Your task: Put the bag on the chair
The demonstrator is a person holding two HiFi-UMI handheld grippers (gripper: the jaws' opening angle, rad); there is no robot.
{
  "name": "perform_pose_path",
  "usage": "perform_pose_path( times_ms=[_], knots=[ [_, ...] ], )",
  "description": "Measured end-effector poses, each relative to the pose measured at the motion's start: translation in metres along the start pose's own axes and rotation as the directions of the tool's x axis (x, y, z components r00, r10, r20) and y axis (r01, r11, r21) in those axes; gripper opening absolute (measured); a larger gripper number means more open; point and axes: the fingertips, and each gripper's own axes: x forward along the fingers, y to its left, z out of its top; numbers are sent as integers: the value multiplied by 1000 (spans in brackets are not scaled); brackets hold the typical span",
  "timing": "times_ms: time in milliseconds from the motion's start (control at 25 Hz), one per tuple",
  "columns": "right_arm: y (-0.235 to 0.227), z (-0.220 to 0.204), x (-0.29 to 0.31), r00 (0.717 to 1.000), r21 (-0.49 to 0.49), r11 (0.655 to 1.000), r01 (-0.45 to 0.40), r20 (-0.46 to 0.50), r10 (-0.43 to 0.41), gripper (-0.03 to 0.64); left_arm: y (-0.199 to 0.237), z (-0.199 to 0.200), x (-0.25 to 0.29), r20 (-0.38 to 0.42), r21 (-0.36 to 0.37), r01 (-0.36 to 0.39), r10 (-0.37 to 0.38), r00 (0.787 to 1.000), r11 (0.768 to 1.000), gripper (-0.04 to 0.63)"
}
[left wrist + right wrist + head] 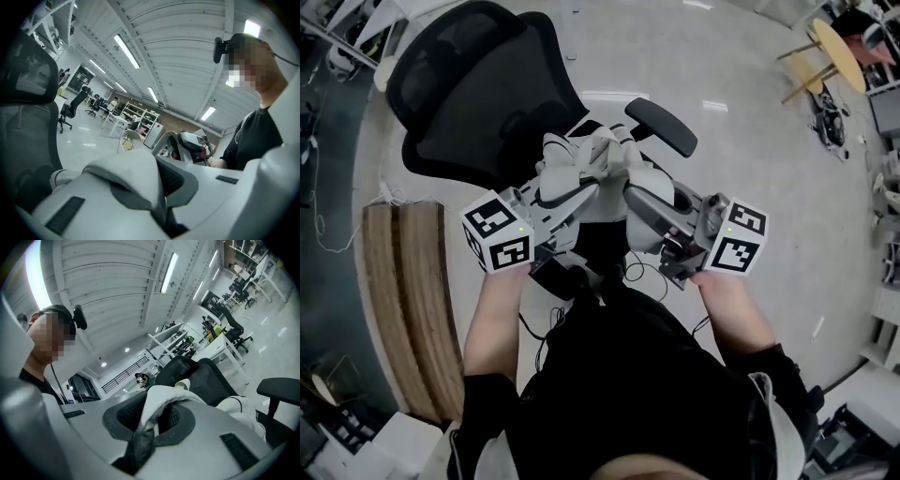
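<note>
We count one white bag, held up in front of the backrest of one black mesh chair, between two tools. The left tool is pinching bag fabric, and the right tool is pinching a bag fold.

The white fabric bag is bunched over the seat of the black mesh office chair. Its gathered top edge is pinched in the left tool and the right tool. The chair stands upright, one padded armrest just beside the bag.
</note>
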Motion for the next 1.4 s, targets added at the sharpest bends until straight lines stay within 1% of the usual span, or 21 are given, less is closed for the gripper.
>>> perform_pose_path(
  times_ms=[80, 200, 240, 320, 400, 480, 600, 680, 760, 840, 920, 1000, 1040, 1200, 1280, 1400],
  knots=[
    [-13, -15, 9, 999, 35, 999, -3, -34, 4, 61, 17, -13, -3, -14, -32, -16, 15, 1000, 999, 26],
    [-41, -50, 1, 994, 132, 991, 34, -109, -20, 61, 37, -54, 10, -67, -139, -60, 51, 996, 988, 26],
    [-48, -61, -3, 992, 161, 986, 43, -122, -23, 61, 39, -68, 14, -83, -164, -72, 59, 995, 984, 26],
    [-54, -69, -8, 994, 197, 980, 24, -107, -3, 61, 37, -81, 15, -74, -170, -74, 62, 995, 983, 25],
    [-57, -65, -8, 997, 209, 978, 1, -75, 15, 61, 38, -79, 12, -43, -163, -68, 62, 997, 984, 26],
    [-59, -63, -6, 998, 210, 978, -4, -66, 18, 61, 39, -80, 11, -32, -152, -81, 77, 997, 985, 26],
    [-56, -60, -5, 998, 186, 983, 0, -64, 12, 61, 37, -77, 8, -1, -152, -102, 103, 995, 983, 26],
    [-50, -51, -3, 998, 150, 989, -4, -63, 14, 61, 35, -62, 6, 37, -169, -106, 114, 993, 980, 26],
    [-41, -41, 3, 998, 115, 993, -24, -59, 31, 61, 36, -45, 3, 62, -170, -124, 136, 989, 978, 26],
    [-28, -30, 10, 997, 87, 995, -57, -51, 62, 61, 34, -29, -4, 83, -152, -139, 153, 985, 979, 26],
    [-13, -21, 14, 995, 64, 994, -91, -40, 94, 61, 28, -14, -12, 105, -123, -137, 150, 983, 983, 26],
    [-12, -16, 17, 994, 45, 994, -99, -36, 101, 61, 30, -9, -15, 111, -101, -136, 147, 983, 986, 25],
    [-21, -17, 20, 995, 32, 996, -89, -43, 90, 61, 37, -11, -13, 104, -100, -142, 153, 983, 985, 26],
    [-90, -12, 45, 994, -21, 1000, -20, -110, 18, 61, 95, -27, 2, 39, -106, -185, 190, 981, 977, 26],
    [-103, -6, 53, 992, -50, 998, -24, -127, 17, 61, 110, -23, 5, 35, -100, -193, 197, 980, 976, 26],
    [-114, 7, 66, 994, -51, 998, -33, -104, 27, 61, 126, -12, 4, 54, -104, -192, 198, 979, 976, 26]
  ],
)
